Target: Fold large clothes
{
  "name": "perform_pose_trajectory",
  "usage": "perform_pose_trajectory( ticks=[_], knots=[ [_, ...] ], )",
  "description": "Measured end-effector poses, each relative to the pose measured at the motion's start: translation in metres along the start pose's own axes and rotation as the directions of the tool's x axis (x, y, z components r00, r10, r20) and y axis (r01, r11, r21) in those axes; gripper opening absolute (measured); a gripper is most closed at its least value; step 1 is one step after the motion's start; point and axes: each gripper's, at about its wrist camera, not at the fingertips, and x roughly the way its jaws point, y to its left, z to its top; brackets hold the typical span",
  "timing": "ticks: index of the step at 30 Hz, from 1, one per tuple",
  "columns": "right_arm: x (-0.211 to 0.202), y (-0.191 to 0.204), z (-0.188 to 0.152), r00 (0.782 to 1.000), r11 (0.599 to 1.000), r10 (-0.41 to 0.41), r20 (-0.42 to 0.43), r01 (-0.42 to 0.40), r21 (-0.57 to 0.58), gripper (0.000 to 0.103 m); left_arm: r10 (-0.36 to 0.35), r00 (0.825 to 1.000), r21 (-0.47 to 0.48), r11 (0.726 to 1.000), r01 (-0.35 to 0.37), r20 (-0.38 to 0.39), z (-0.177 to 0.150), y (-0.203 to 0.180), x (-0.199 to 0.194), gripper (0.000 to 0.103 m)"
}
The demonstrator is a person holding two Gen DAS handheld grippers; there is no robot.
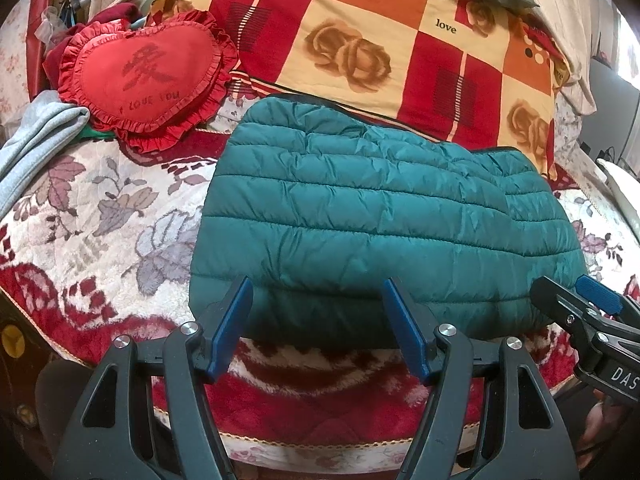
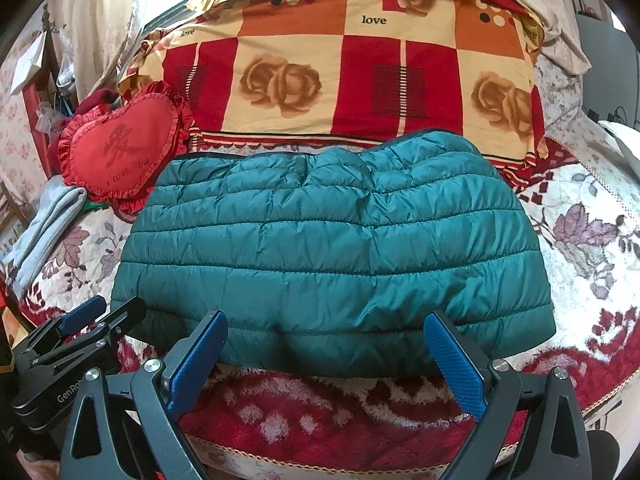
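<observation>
1. Left wrist view: teal quilted puffer jacket (image 1: 376, 216) is lying on the floral fleece bed blanket (image 1: 100, 208), already folded into a compact wide bundle, near edge facing the tongs.
2. Left tongs (image 1: 318, 320) are standing wide, holding nothing, hovering just off the jacket's near fold edge. Right tongs (image 2: 326, 354) are doing the same: spread wide, empty, near edge of the jacket (image 2: 332, 240) sitting between the blue pads.
3. Each tool is showing in the other's view at the frame side, so both are sitting side by side at the near edge.
4. My read: folding is looking mostly done; what's pending is either a final fold or squaring up the bundle.
5. For a final fold: grabbing the near edge at two points well apart, biting all layers, since the slick nylon is likely sliding and puffing back.
6. Lifting both sides evenly, laying the edge toward the checked rose-print quilt (image 2: 340, 72) side, then pressing air out.
7. Watching the far edge, which is bunching unevenly in the right wrist view; flattening that first.
8. Red heart-shaped ruffled cushion (image 1: 144, 76) and grey folded garment (image 1: 36, 140) are sitting apart to the left, not interfering.
</observation>
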Motion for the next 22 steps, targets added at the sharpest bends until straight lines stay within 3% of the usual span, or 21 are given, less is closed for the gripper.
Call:
perform_pose_trajectory(
  ticks=[22],
  knots=[
    [0.0006, -0.0019, 0.0011, 1.0, 1.0, 0.017, -0.005, -0.017, -0.001, 0.098, -0.01, 0.999, 0.037, 0.999, 0.009, 0.034, 0.0011, 0.0058, 0.0016, 0.068]
  ],
)
